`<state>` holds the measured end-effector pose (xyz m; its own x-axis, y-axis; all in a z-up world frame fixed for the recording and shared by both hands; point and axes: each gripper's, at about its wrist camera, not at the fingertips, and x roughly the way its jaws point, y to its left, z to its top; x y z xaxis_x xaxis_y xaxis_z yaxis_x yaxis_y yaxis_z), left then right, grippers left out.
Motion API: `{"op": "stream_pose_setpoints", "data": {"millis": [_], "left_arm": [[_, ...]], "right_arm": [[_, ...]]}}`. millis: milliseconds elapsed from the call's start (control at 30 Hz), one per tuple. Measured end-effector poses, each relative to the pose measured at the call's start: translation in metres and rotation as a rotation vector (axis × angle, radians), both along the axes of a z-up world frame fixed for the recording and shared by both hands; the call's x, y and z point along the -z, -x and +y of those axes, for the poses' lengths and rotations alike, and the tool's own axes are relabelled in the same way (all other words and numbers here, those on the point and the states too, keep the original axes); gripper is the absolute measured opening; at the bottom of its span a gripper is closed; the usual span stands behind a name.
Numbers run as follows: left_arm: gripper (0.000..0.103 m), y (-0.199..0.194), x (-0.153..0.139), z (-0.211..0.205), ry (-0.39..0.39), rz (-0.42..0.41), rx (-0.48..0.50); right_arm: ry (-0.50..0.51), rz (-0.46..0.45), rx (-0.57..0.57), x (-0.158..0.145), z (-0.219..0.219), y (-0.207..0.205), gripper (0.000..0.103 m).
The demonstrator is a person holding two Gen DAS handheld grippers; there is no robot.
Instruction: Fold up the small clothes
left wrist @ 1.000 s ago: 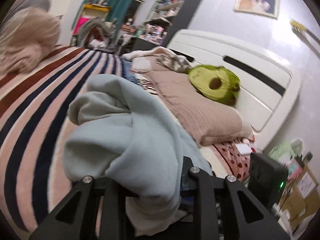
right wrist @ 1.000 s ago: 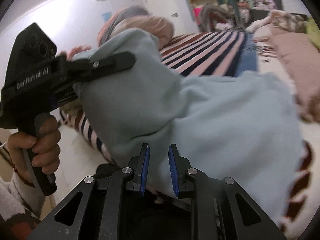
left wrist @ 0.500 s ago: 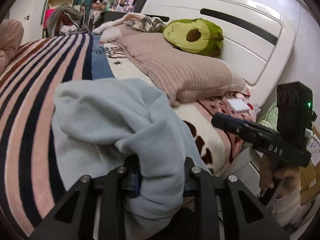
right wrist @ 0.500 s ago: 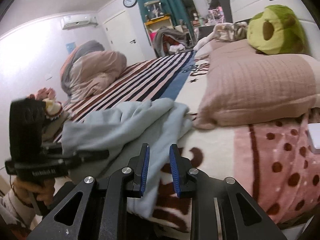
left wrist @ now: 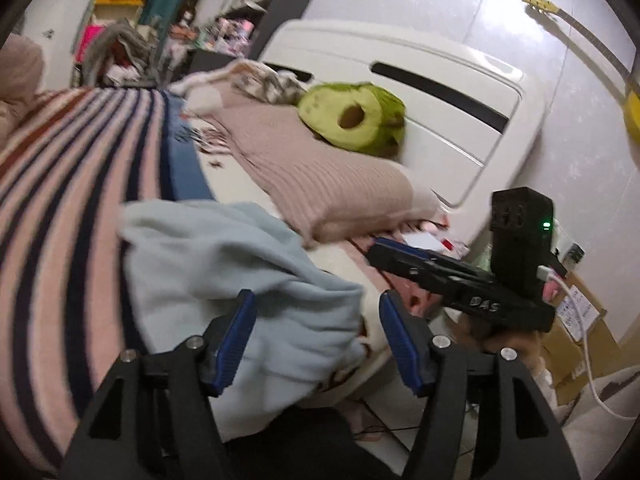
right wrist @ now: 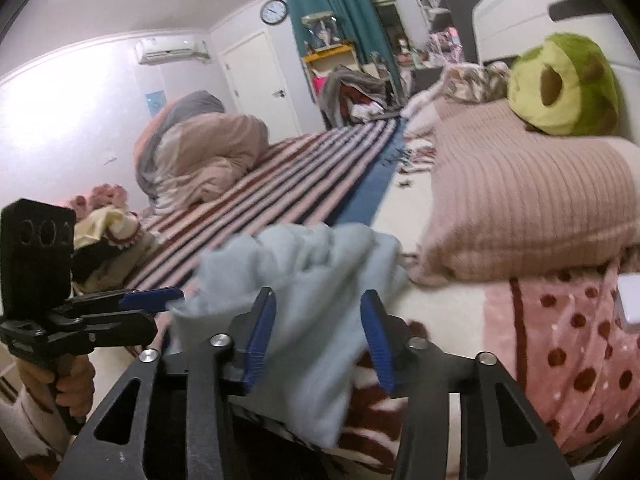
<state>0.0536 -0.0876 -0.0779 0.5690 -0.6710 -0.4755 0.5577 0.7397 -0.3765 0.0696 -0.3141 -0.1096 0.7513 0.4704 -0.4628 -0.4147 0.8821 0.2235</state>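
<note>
Left wrist view: the left gripper (left wrist: 316, 336) stands with its blue-padded jaws apart, having just been opening, and a pale blue garment (left wrist: 224, 264) lies between and beyond them without either pad pressing on it. The garment sits near the edge of the bed (left wrist: 72, 208), partly on the striped blanket (left wrist: 60, 184) and partly on the cream sheet, close below a ribbed pink pillow (left wrist: 320, 184). To the right the right gripper (left wrist: 404, 258), held in a hand, points in over the bed edge; whether its jaws are apart cannot be told from this angle. An avocado-shaped cushion (left wrist: 356, 118) rests against the white headboard (left wrist: 432, 92).

Right wrist view: the right gripper (right wrist: 318, 332) also has its jaws apart, just opened, with the soft cloth (right wrist: 304, 280) lying between them, untouched by the pads. The left gripper (right wrist: 160, 300) shows at the left, fingertip just beside the garment's edge.

Judged from both views, the garment has been laid down and let go, yet it is bunched and rumpled, with loose folds heaped on one another and one edge drooping over the side of the mattress. No neat fold is visible; flattening and proper folding appear still to be done.
</note>
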Motion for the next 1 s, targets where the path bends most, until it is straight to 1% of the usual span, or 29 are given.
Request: {"op": "stream_pose_setpoints", "data": {"millis": [33, 100, 167, 233, 333, 433, 500, 567, 600, 633, 733, 800, 900, 1000], "left_arm": [[0.06, 0.002, -0.003, 0.009, -0.009, -0.014, -0.028], [0.063, 0.004, -0.004, 0.027, -0.034, -0.036, -0.087], [0.064, 0.005, -0.002, 0.045, -0.045, -0.041, -0.142], [0.064, 0.006, 0.002, 0.064, -0.022, -0.029, -0.173], [0.064, 0.008, 0.011, 0.082, 0.007, -0.011, -0.195], [0.064, 0.01, 0.019, 0.093, 0.015, 0.001, -0.21], [0.064, 0.011, 0.024, 0.099, 0.024, 0.01, -0.215], [0.064, 0.01, 0.027, 0.102, 0.029, 0.017, -0.217], [0.064, 0.01, 0.028, 0.103, 0.03, 0.019, -0.217], [0.064, 0.01, 0.028, 0.102, 0.029, 0.021, -0.218], [0.064, 0.008, 0.028, 0.099, 0.031, 0.022, -0.211], [0.064, 0.006, 0.028, 0.093, 0.03, 0.022, -0.199], [0.064, 0.004, 0.028, 0.081, 0.019, 0.025, -0.174], [0.064, -0.001, 0.031, 0.068, 0.009, 0.042, -0.151]], "right_arm": [[0.006, -0.01, -0.015, -0.005, 0.006, 0.001, 0.042], [0.022, -0.023, -0.039, -0.01, 0.018, 0.002, 0.048], [0.038, -0.016, -0.073, -0.012, 0.031, 0.0, 0.064], [0.055, 0.012, -0.095, -0.009, 0.044, -0.003, 0.066], [0.075, 0.081, -0.097, 0.006, 0.063, -0.011, 0.071], [0.128, 0.153, -0.035, 0.026, 0.075, -0.023, 0.07], [0.137, 0.18, -0.008, 0.036, 0.075, -0.03, 0.066], [0.081, 0.211, -0.012, 0.042, 0.069, -0.034, 0.037], [0.076, 0.207, -0.002, 0.041, 0.066, -0.033, 0.03], [0.085, 0.188, 0.008, 0.038, 0.063, -0.03, 0.02], [0.093, 0.147, 0.04, 0.029, 0.053, -0.021, 0.017], [0.092, 0.144, 0.053, 0.027, 0.046, -0.018, 0.016], [0.084, 0.156, 0.071, 0.032, 0.034, -0.011, 0.013], [0.057, 0.19, 0.094, 0.044, 0.018, -0.008, 0.013]]}}
